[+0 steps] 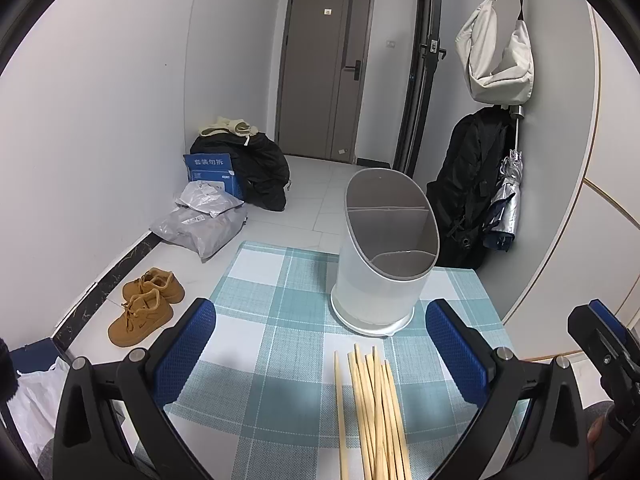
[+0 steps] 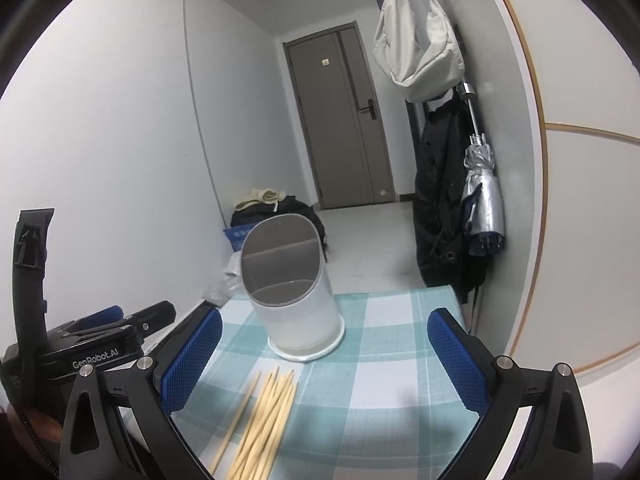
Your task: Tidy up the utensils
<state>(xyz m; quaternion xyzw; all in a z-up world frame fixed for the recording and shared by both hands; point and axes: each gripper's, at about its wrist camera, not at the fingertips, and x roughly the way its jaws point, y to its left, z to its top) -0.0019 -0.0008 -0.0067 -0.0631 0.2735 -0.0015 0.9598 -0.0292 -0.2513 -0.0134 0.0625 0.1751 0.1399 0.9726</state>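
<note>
A bundle of wooden chopsticks (image 1: 374, 412) lay on a table covered with a blue-checked cloth (image 1: 276, 320), their near ends cut off by the bottom edge of both views. Just beyond them stood a white utensil holder (image 1: 384, 248) with a slanted grey-rimmed mouth and inner dividers; the floors of its compartments were largely out of sight. The left gripper (image 1: 320, 348) hung over the near table with its blue pads spread wide and nothing between them. The right gripper (image 2: 324, 352) was likewise wide apart and empty, the chopsticks lying below its gap. A pair of tan shoes (image 1: 146, 304) sat on the floor left of the table.
</note>
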